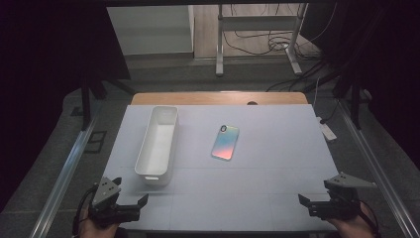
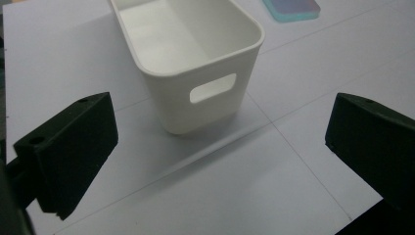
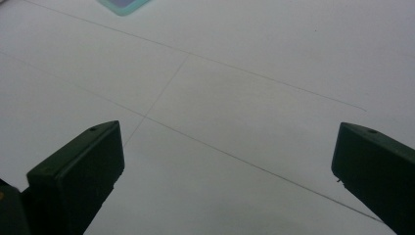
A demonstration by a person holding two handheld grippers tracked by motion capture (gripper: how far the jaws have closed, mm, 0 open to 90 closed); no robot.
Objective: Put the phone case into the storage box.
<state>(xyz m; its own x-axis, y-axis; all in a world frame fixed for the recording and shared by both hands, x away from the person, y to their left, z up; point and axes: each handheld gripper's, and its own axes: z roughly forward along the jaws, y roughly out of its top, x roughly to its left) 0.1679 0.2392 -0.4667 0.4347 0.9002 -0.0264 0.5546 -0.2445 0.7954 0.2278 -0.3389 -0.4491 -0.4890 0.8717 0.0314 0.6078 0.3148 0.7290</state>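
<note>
Both jaws stand wide apart on the left hand-held gripper (image 1: pixel 130 198) and the right hand-held gripper (image 1: pixel 307 202), each at a near corner of the table (image 1: pixel 277 188). Neither holds anything. The white bin (image 1: pixel 158 144) lies left of centre, the phone (image 1: pixel 225 142) beside it.

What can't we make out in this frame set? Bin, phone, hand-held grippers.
- Phone: in the left gripper view and the right gripper view the top edge cuts it to a corner.
- Phone in the high view: too small to read any marking on its back.
- White bin: far end cut off by the top edge of the left gripper view.
- Left hand-held gripper and right hand-held gripper: the hands holding them are cut off by the bottom edge of the high view.
</note>
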